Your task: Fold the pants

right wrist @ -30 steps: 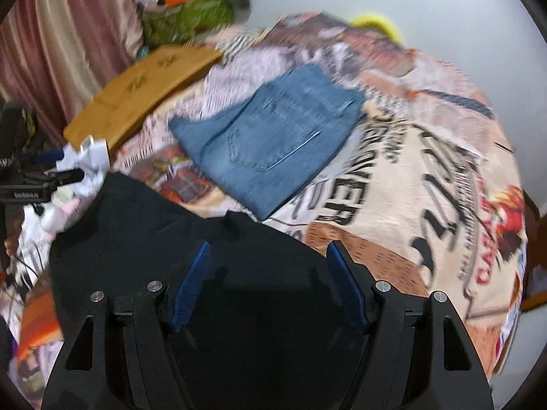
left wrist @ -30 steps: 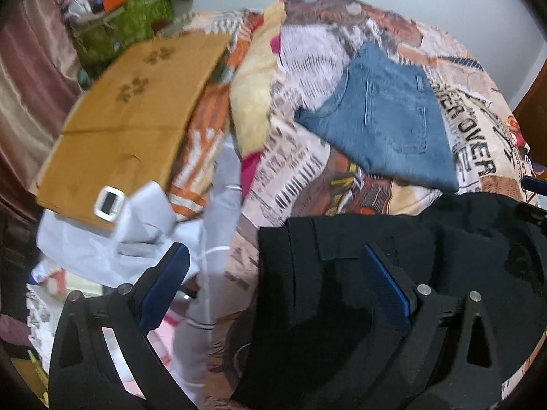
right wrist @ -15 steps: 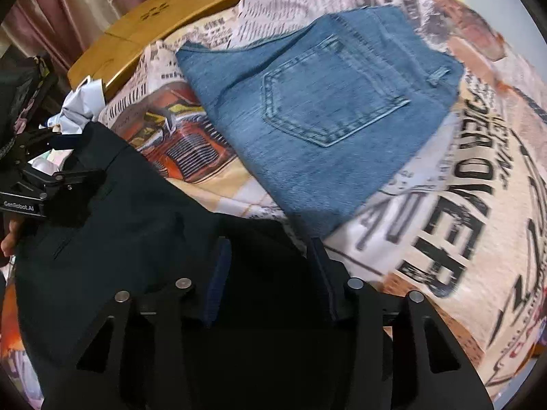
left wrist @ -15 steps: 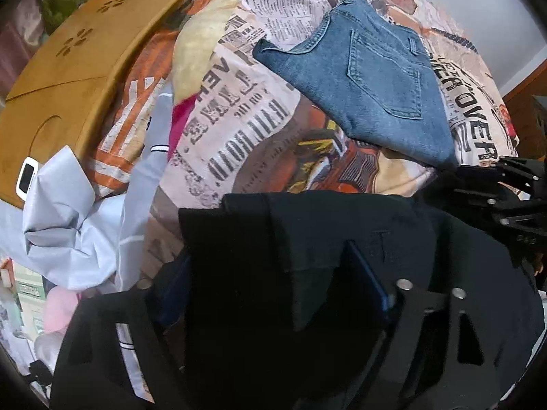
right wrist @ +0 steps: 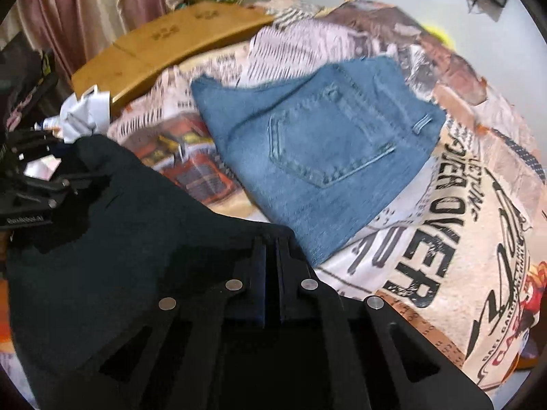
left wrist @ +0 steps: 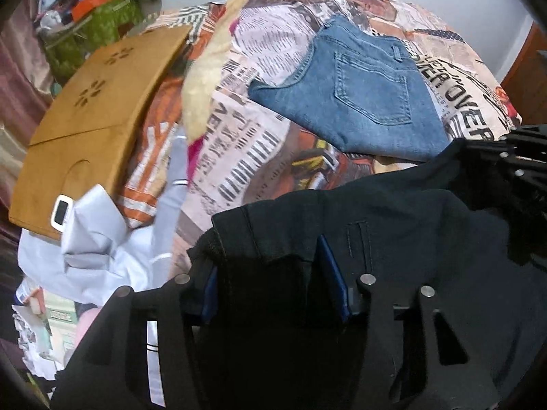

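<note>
My left gripper [left wrist: 273, 273] holds the black fabric pants [left wrist: 410, 225] between half-closed fingers; my right gripper [right wrist: 271, 273] pinches them tight, beside folded blue denim jeans [right wrist: 321, 157].

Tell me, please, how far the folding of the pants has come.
Done: the blue jeans lie folded flat on the bed cover. In hand: the black pants are gripped along one edge by both; the right gripper is shut on the cloth, and the left gripper has cloth between its fingers. Left: the black pants look bunched, not yet folded or laid down.
</note>
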